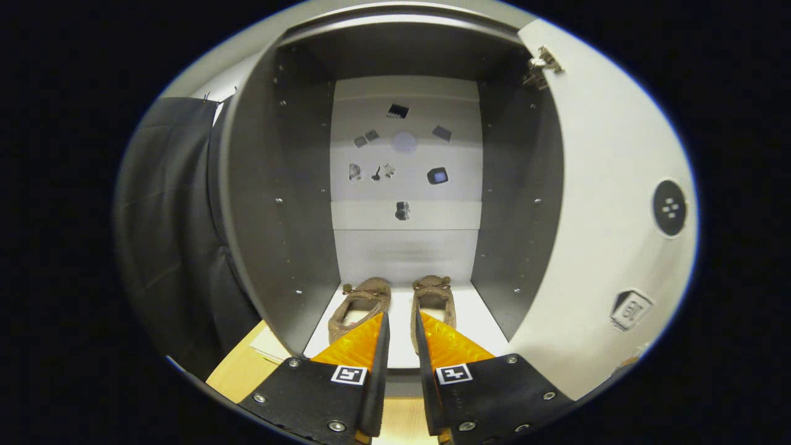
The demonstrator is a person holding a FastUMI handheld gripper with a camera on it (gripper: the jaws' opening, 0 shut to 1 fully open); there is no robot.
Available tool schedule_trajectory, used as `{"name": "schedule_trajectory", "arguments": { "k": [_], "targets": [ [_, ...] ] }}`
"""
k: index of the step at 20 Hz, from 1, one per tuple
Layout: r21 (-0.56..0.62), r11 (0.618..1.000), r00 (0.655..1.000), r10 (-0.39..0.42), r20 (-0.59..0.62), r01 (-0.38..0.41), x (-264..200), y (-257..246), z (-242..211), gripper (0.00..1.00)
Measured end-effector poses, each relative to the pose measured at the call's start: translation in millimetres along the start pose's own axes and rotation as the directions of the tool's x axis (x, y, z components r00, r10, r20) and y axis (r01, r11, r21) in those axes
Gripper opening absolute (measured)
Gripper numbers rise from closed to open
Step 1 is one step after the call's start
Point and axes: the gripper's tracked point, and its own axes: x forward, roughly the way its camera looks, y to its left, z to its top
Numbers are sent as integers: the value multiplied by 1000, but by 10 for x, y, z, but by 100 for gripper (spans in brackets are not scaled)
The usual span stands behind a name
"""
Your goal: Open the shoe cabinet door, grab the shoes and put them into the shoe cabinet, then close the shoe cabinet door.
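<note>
The shoes (395, 303) stand side by side on the floor of the shoe cabinet (290, 204), its door (612, 204) swung open. The gripper (401, 330) is just before them, fingers a little apart, holding nothing. They look light and soft (probably easy to pinch at the heel rim).

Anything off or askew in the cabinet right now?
Nothing stands out. Both shoes sit upright, side by side on the cabinet floor, toes inward. The door is swung open. The hand-held gripper is open, holding nothing.
</note>
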Motion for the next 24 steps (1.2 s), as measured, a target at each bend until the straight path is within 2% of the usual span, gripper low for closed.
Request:
{"name": "schedule_trajectory", "arguments": {
  "k": [1, 7, 14, 20, 24],
  "targets": [
    [-4, 1000, 1000, -1, 4, 1, -182, 11, 8, 30],
    [-9, 999, 996, -48, 76, 48, -1206, -51, 97, 33],
    [7, 985, 981, -174, 87, 174, -2180, -530, -114, 33],
    [20, 962, 959, -272, 79, 271, -2837, -861, -350, 33],
    [27, 946, 943, -324, 77, 323, -3145, -1114, -462, 39]
  ]
}}
